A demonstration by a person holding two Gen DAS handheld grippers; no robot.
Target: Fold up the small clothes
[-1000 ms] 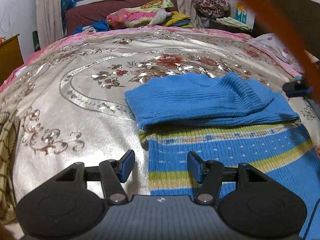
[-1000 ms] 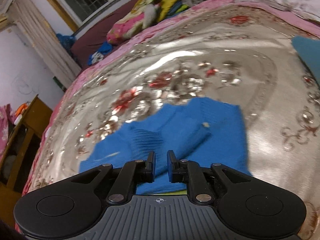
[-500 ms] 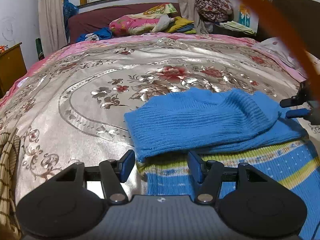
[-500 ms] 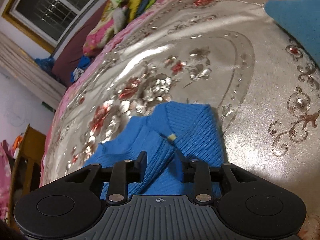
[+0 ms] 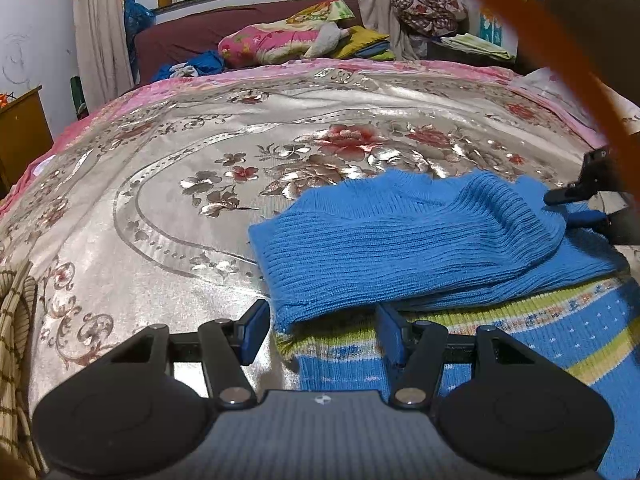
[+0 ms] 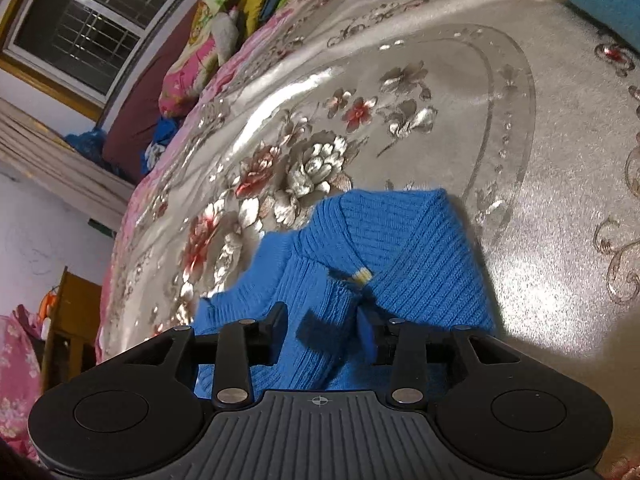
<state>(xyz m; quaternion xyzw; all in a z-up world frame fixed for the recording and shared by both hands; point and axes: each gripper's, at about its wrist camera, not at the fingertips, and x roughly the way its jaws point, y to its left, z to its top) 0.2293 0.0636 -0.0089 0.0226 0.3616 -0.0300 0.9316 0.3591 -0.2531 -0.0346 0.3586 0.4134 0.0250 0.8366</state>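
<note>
Left gripper [image 5: 320, 330] sitting wide open over the near edge of the blue ribbed knit sweater [image 5: 404, 248], gripping nothing; right gripper [image 6: 322, 330] hovering wide open over its folded sleeve, holding nothing, on the silver floral bedspread [image 5: 160, 184].

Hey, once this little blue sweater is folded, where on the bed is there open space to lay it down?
Bare bedspread lies left of the blue sweater, out to the checked cloth at the left edge, and beyond it up to the pink border. In the right wrist view, more lies right of the sweater. It is crowded around the left gripper, and the pillows fill the far end.
</note>
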